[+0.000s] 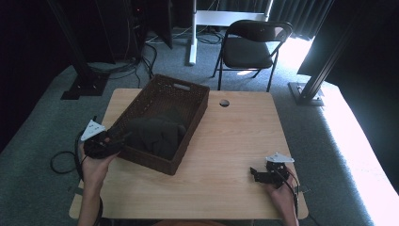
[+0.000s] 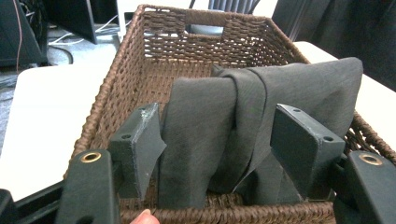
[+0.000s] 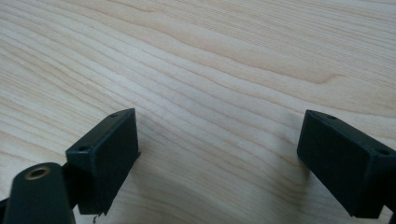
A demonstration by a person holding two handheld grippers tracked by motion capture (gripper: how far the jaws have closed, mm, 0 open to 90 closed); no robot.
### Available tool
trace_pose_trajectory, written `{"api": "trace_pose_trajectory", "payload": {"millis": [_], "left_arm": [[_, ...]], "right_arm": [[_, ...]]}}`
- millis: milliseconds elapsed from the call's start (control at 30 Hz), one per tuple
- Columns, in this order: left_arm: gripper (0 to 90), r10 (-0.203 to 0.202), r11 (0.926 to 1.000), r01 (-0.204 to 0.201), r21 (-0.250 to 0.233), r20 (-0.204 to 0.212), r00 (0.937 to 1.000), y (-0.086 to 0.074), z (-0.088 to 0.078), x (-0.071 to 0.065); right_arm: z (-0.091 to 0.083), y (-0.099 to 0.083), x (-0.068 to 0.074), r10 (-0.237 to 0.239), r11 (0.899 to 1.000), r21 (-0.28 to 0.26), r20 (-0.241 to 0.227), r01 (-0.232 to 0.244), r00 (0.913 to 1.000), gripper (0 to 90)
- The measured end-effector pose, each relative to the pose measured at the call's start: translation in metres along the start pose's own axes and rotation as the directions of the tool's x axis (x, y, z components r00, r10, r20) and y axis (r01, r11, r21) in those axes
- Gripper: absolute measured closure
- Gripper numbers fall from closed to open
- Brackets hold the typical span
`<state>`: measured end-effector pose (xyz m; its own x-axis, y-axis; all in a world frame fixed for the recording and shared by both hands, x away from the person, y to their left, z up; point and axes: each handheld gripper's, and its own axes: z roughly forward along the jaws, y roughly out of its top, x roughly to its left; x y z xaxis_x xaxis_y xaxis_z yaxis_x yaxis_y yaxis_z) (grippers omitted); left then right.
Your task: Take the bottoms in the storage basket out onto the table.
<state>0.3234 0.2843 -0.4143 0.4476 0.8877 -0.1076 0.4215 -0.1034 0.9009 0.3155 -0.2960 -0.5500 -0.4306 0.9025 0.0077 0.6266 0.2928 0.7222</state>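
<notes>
Cloth [image 2: 261, 100] slumps in the basket [image 2: 109, 93]; my left gripper [image 2: 217, 144] straddles its fold, seemingly unclamped, while right gripper [image 3: 219, 154] idles wide.

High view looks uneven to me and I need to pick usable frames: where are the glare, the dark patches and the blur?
High view: daylight blows out the floor at right, the surroundings fall to black, and the dark cloth loses detail inside the basket. Left gripper view: evenly lit, cloth folds sharp. Right gripper view: table grain crisp, soft shadows under the open right claw.
</notes>
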Motion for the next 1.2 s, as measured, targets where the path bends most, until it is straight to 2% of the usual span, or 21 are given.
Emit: {"api": "trace_pose_trajectory", "payload": {"millis": [667, 1000, 1200], "left_arm": [[30.2, 0.052, 0.9986, -0.052, 0.006, 0.022, 0.9984, 0.009, 0.007, -0.009], [29.8, 0.087, 0.996, -0.088, 0.018, 0.049, 0.995, 0.014, 0.015, -0.015], [28.9, 0.122, 0.9918, -0.124, 0.03, 0.065, 0.9903, 0.017, 0.019, -0.019]], "right_arm": [[0.0, 0.0, 0.0, 0.0, 1.0, 0.001, 0.0, 0.0, 1.0, 12.3], [0.0, 0.0, 0.0, 0.001, 1.0, 0.001, 0.0, -0.001, 1.0, 12.3], [0.0, 0.0, 0.0, 0.0, 1.0, 0.001, 0.0, 0.0, 1.0, 12.3]]}}
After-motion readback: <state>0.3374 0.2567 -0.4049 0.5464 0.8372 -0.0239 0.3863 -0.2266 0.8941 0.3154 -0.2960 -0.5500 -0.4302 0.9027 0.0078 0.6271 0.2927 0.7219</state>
